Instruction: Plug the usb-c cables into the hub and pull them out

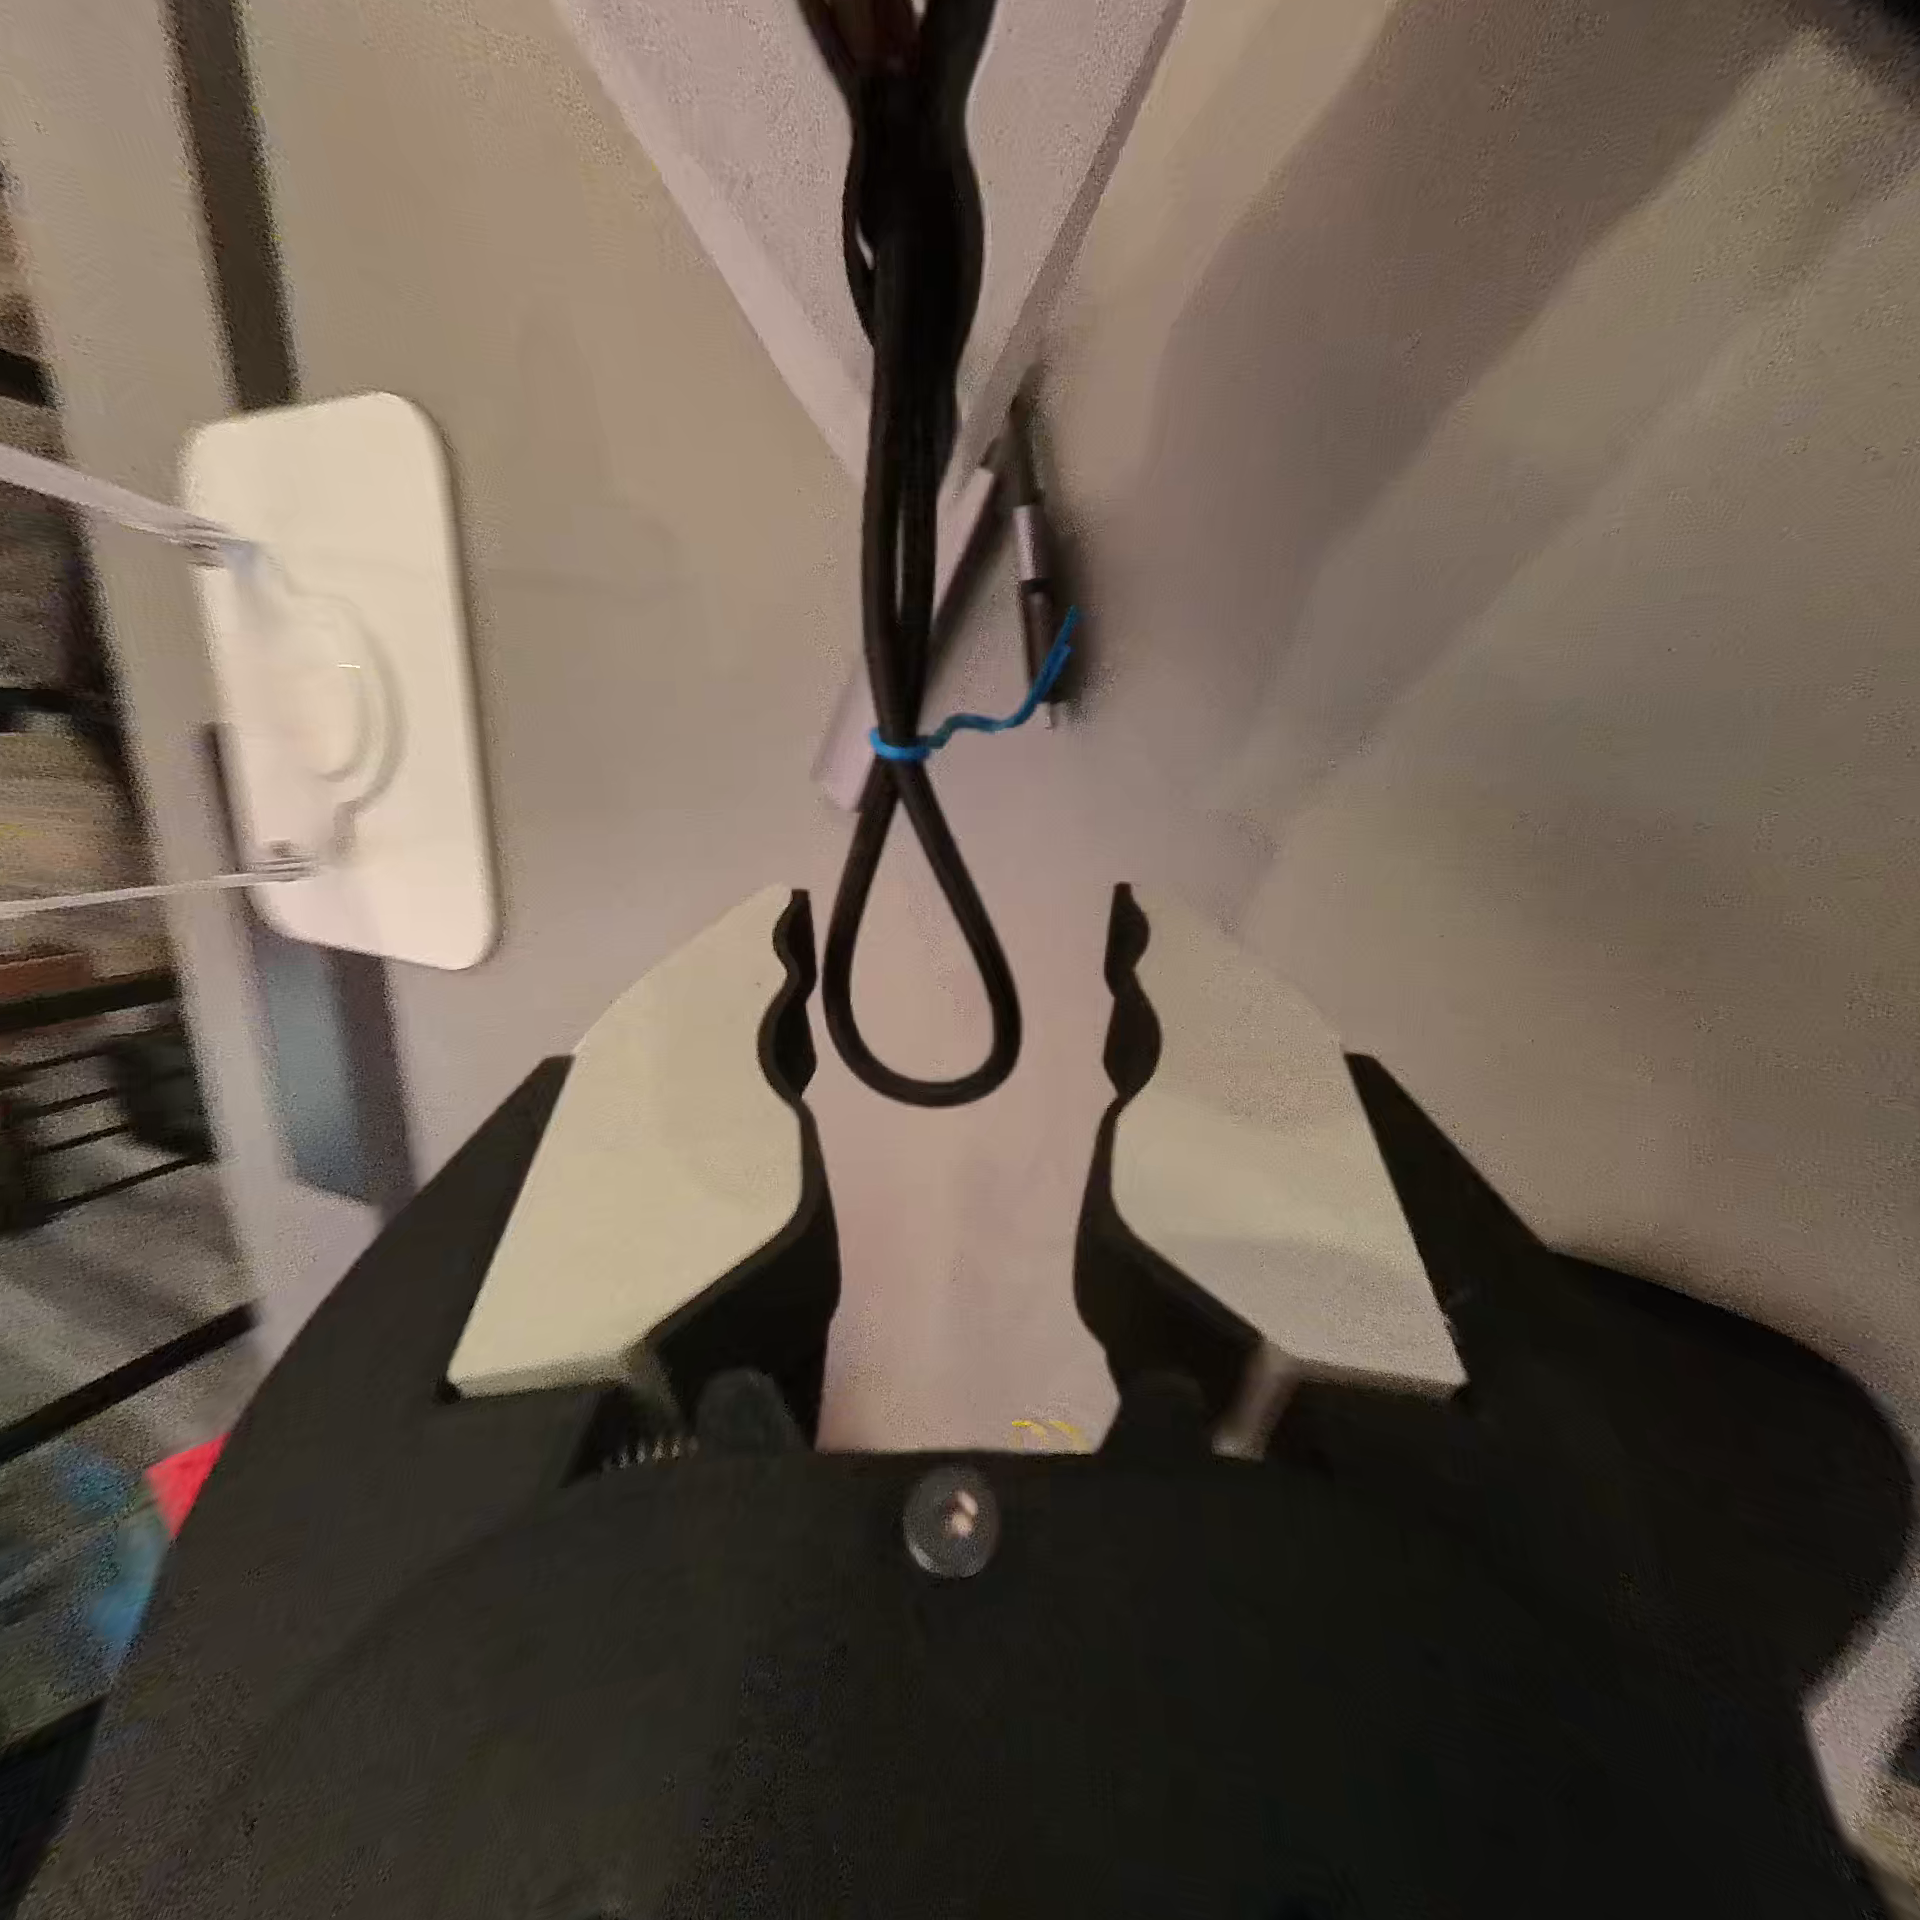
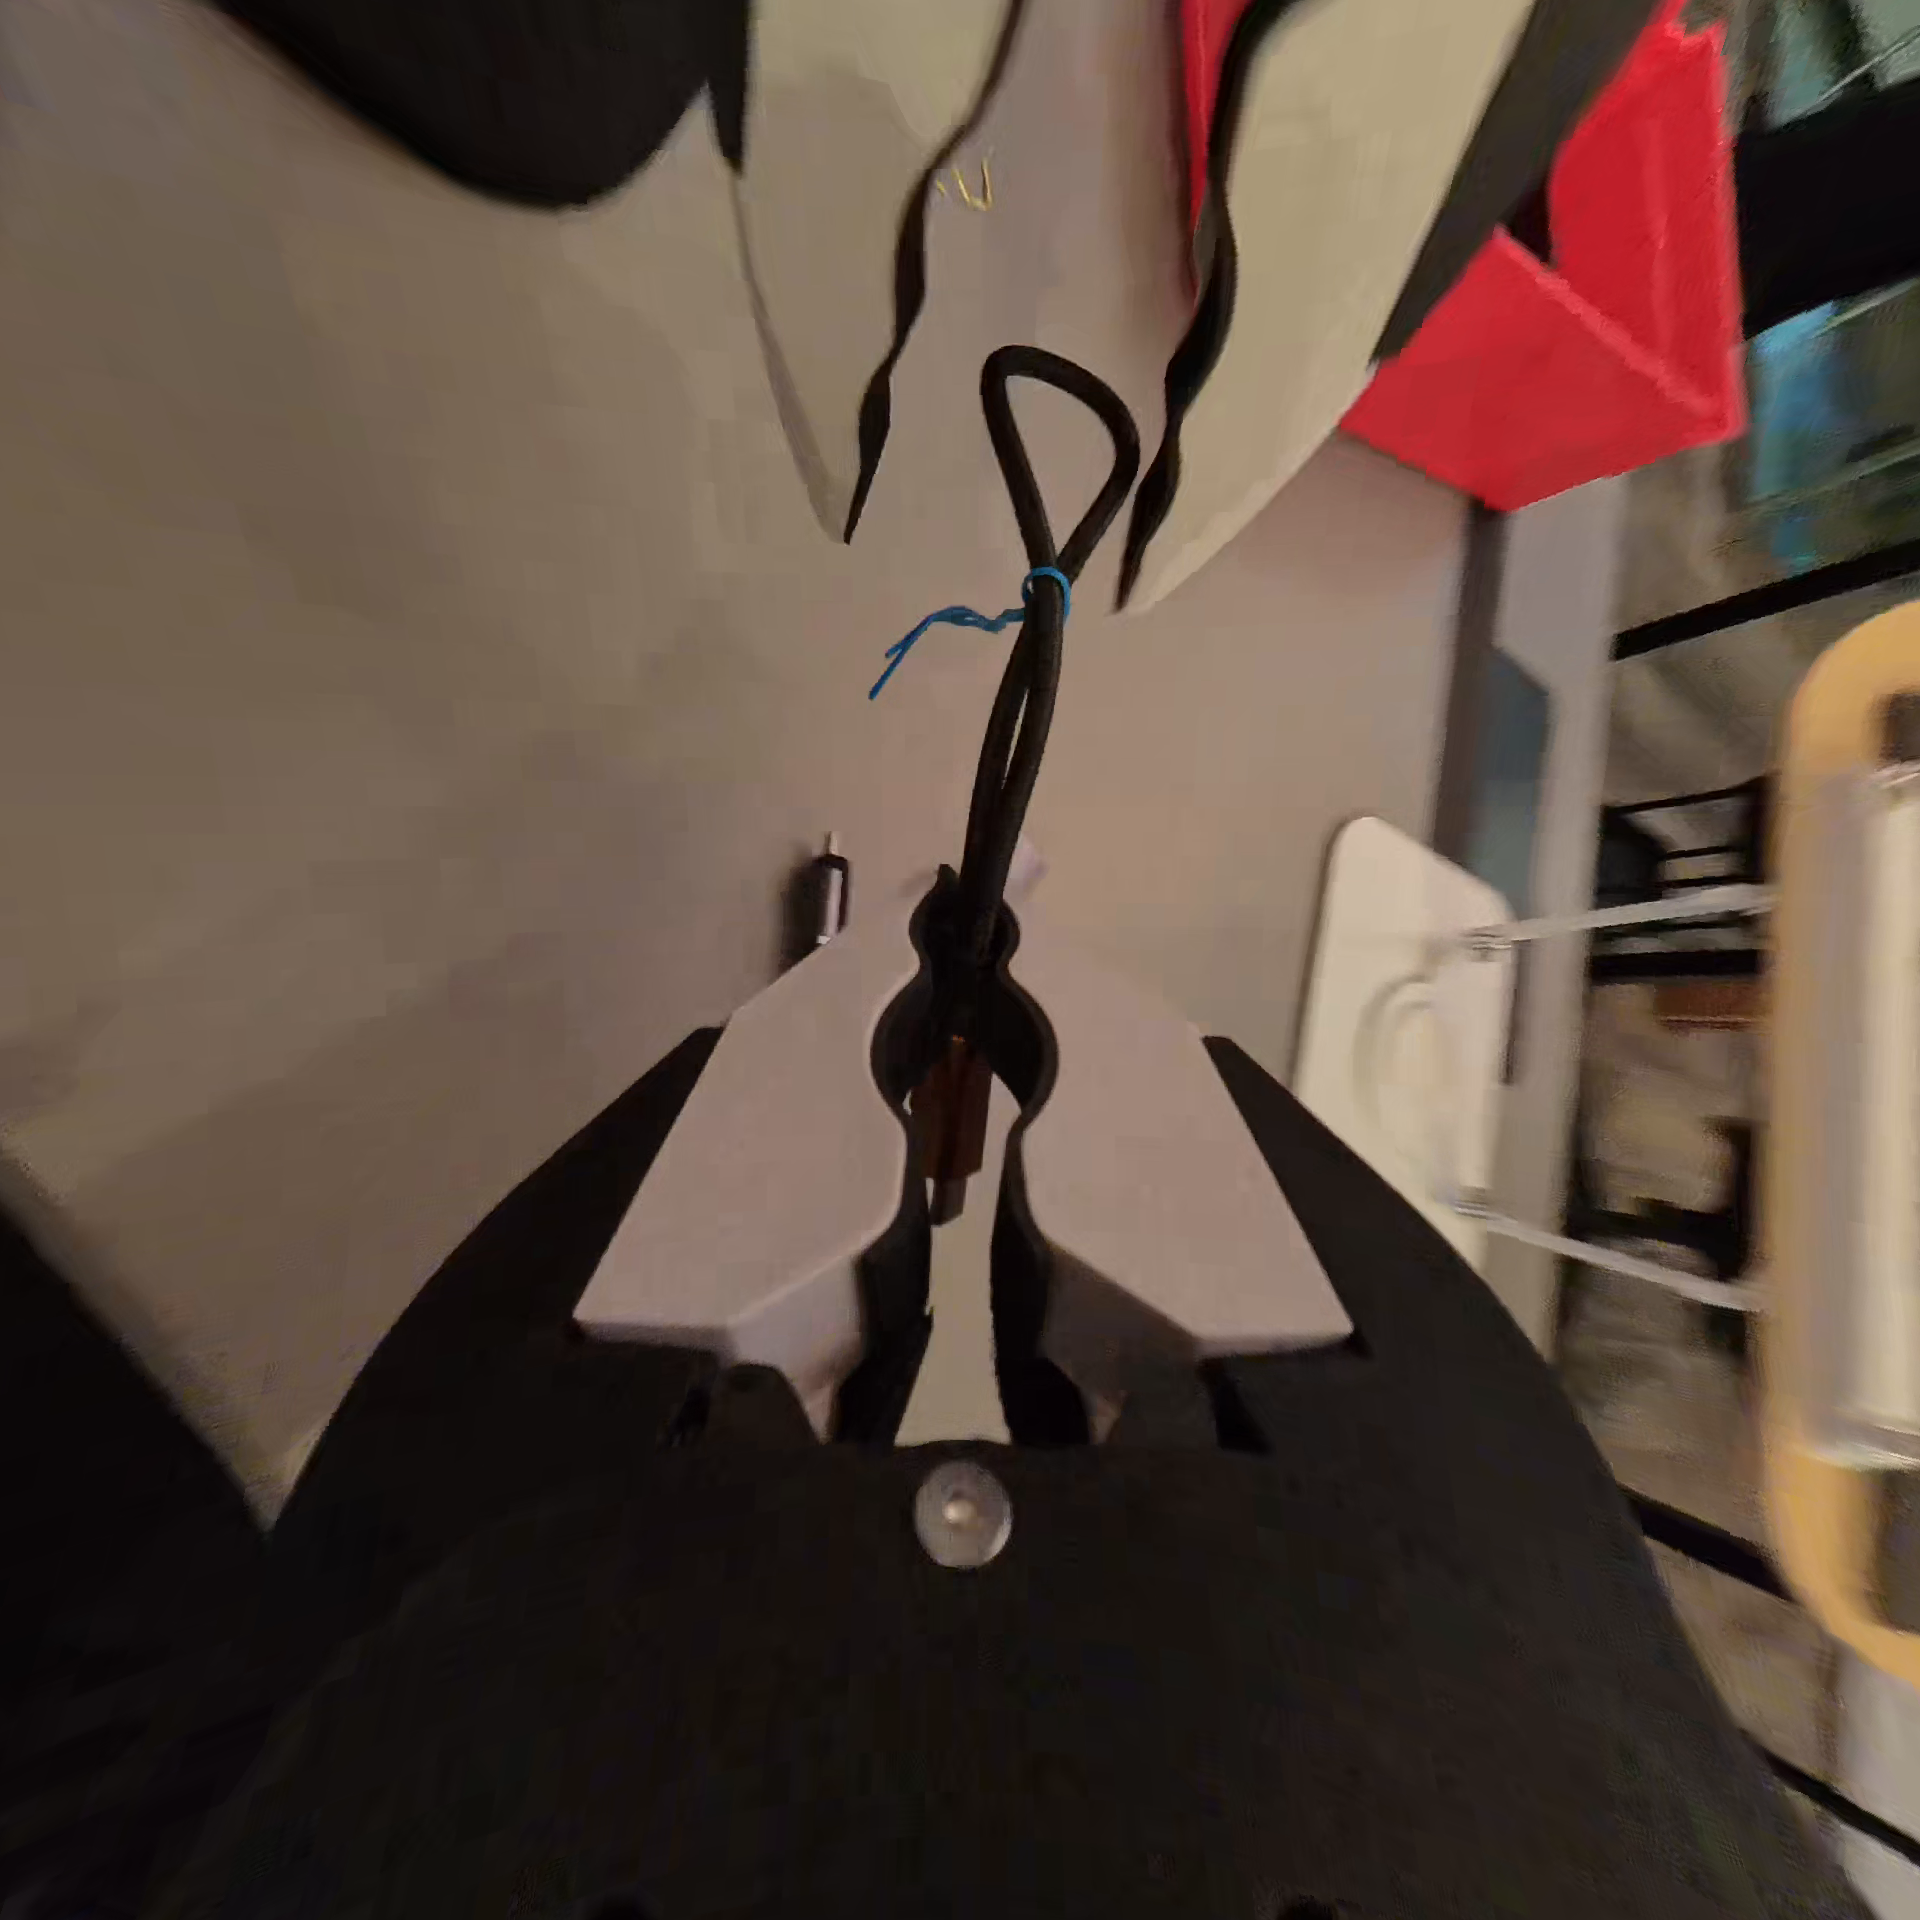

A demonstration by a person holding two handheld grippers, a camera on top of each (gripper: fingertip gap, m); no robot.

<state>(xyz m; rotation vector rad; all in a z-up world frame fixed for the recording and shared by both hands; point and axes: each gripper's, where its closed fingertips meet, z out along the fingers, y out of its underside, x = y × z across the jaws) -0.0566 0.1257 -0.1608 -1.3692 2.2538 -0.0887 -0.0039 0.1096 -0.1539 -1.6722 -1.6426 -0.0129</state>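
Our right gripper (image 2: 961, 997) is clamped on the bundled black cable (image 2: 1013, 748), pinching it and a brown plug end between the fingers. The cable runs away from us to a loop (image 1: 920, 997) tied off with a blue twist tie (image 1: 899, 746). That loop sits between the spread fingers of our left gripper (image 1: 961, 997), which grips nothing. A grey-tipped plug (image 1: 1036, 566) lies just beside the bundle on the pale table (image 1: 1455, 727). Off to the side sits a white rounded pad (image 1: 343, 675), blurred, and beyond the left gripper a red object (image 2: 1621, 343)
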